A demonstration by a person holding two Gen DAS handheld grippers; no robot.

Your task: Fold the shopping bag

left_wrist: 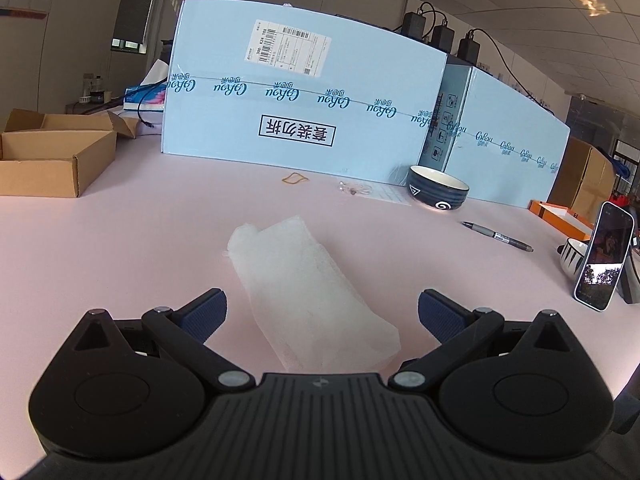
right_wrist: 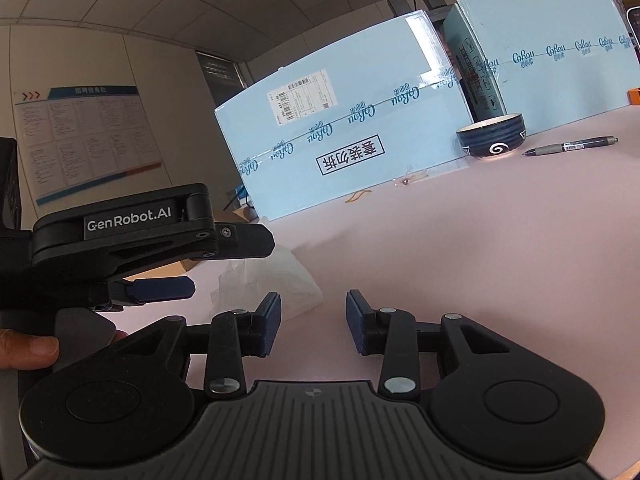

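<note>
Orange box (left_wrist: pixel 560 216) shows only left; person's thumb (right_wrist: pixel 30 350) only right

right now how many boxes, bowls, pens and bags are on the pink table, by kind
light blue cartons: 2
brown cardboard box: 1
dark blue bowl: 1
pen: 1
white shopping bag: 1
total: 6

An office or stockroom is indicated: a notice board (right_wrist: pixel 86 136) of printed sheets is fixed to the wall under a panelled ceiling, large blue shipping cartons (left_wrist: pixel 304 96) with barcode labels are stood on the pink worktop (left_wrist: pixel 120 240), and open cardboard boxes (left_wrist: pixel 52 156), chargers (left_wrist: pixel 440 36) and a pen (left_wrist: pixel 496 236) are seen.
</note>
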